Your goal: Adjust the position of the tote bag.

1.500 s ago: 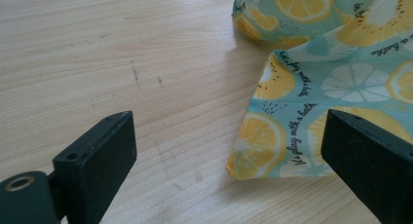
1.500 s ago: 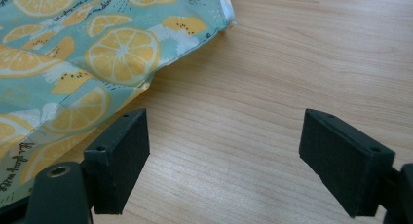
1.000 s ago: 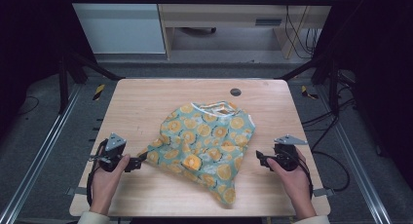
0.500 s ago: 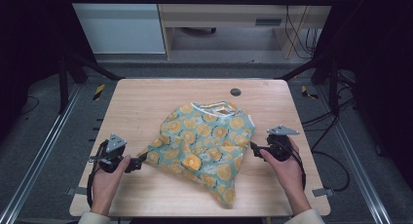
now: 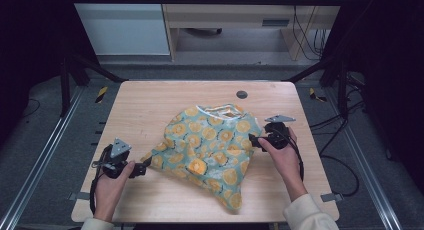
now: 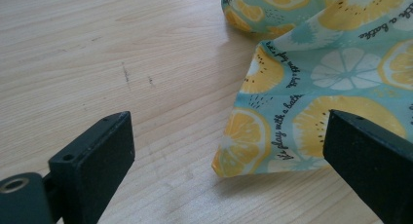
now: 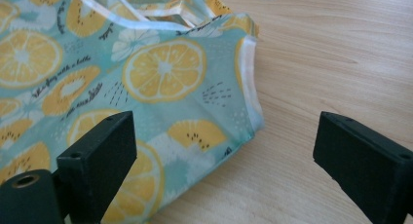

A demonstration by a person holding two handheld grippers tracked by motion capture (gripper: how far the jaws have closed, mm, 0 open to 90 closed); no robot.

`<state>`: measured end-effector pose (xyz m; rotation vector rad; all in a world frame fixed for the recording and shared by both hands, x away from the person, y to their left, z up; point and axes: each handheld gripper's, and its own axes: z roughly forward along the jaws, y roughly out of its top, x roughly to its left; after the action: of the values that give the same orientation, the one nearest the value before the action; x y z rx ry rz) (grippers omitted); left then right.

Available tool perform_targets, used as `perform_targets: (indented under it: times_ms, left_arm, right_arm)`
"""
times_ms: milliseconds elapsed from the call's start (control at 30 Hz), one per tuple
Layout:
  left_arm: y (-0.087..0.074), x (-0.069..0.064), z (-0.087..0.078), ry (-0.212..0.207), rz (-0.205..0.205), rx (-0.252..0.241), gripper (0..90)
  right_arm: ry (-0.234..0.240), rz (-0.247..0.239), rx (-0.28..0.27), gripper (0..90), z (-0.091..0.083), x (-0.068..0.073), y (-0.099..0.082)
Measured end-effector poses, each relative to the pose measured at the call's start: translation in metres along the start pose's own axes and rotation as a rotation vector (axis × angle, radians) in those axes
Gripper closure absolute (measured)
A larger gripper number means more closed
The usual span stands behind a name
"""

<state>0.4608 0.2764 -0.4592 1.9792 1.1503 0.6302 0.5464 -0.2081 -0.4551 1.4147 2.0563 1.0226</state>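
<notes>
The wooden table (image 5: 150, 105) is the biggest thing I have here, one of it, with a single round dark grommet (image 5: 242, 94) near its far edge. On it lies one lemon-print garment (image 5: 210, 145), teal with orange and yellow citrus slices, crumpled in the middle of the tabletop and trailing a point toward the near edge.

My main worry is the cloth bunching. It lies in loose folds, so a pinch at either edge could, I judge, catch two layers at once and lift it as a lump instead of spreading it. A one-sided pull could also drag the whole piece across the smooth wood, toward the near edge where its tip already sits close.

I have two grippers. The left gripper (image 5: 141, 169) sits at the garment's left corner; in its own view the jaws stand wide apart, that corner (image 6: 253, 151) lying flat between them, not pinched. The right gripper (image 5: 251, 141) is at the white-hemmed right edge (image 7: 248, 87); its jaws have just been opening and stand wide, the hem between them but untouched. Closing too high would, I think, skim over the fabric and grab nothing.
</notes>
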Motion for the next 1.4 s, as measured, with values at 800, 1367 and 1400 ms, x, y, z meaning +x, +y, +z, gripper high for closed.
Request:
perform_targets:
  times_ms: [800, 1367, 1400]
  left_arm:
    - [0.026, -0.009, -0.005, -0.023, -0.007, -0.083, 4.9]
    - [0.111, -0.008, 0.031, -0.053, -0.008, 0.014, 5.8]
    - [0.111, -0.008, 0.031, -0.053, -0.008, 0.014, 5.8]
  right_arm:
    - [0.054, 0.105, 0.091, 13.5, 0.042, -0.005, 0.0]
    - [0.157, -0.014, -0.047, 90.0, 0.026, 0.009, 0.008]
    - [0.157, -0.014, -0.047, 90.0, 0.026, 0.009, 0.008]
